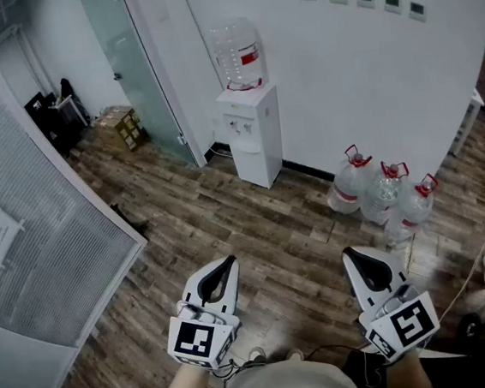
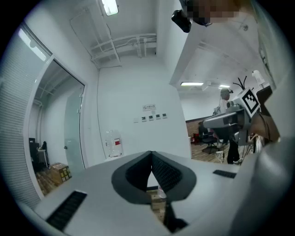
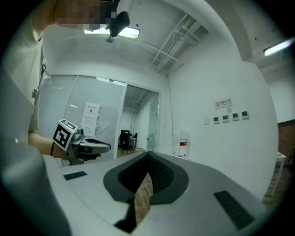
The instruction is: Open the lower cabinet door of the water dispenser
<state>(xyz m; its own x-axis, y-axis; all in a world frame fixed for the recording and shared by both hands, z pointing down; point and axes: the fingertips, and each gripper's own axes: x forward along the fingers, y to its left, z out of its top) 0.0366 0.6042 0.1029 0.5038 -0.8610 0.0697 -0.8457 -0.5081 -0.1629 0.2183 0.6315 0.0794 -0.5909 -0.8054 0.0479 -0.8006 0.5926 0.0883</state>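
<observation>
The white water dispenser (image 1: 253, 134) stands against the far wall with a clear bottle (image 1: 238, 56) on top. Its lower cabinet door (image 1: 254, 160) is closed. Both grippers are held low and level near my body, far from the dispenser across the wooden floor. My left gripper (image 1: 226, 262) has its jaws together at the tips with nothing between them, as its own view shows (image 2: 151, 156). My right gripper (image 1: 356, 254) is shut and empty as well (image 3: 148, 156). The bottle (image 2: 114, 144) shows small beyond the left jaws, and in the right gripper view the bottle (image 3: 182, 144) appears too.
Three water jugs (image 1: 385, 195) stand on the floor by the wall, right of the dispenser. A glass partition (image 1: 48, 226) runs along the left, with a glass door (image 1: 139, 70) and cardboard boxes (image 1: 122, 126) beyond. Cables (image 1: 481, 250) lie at the right.
</observation>
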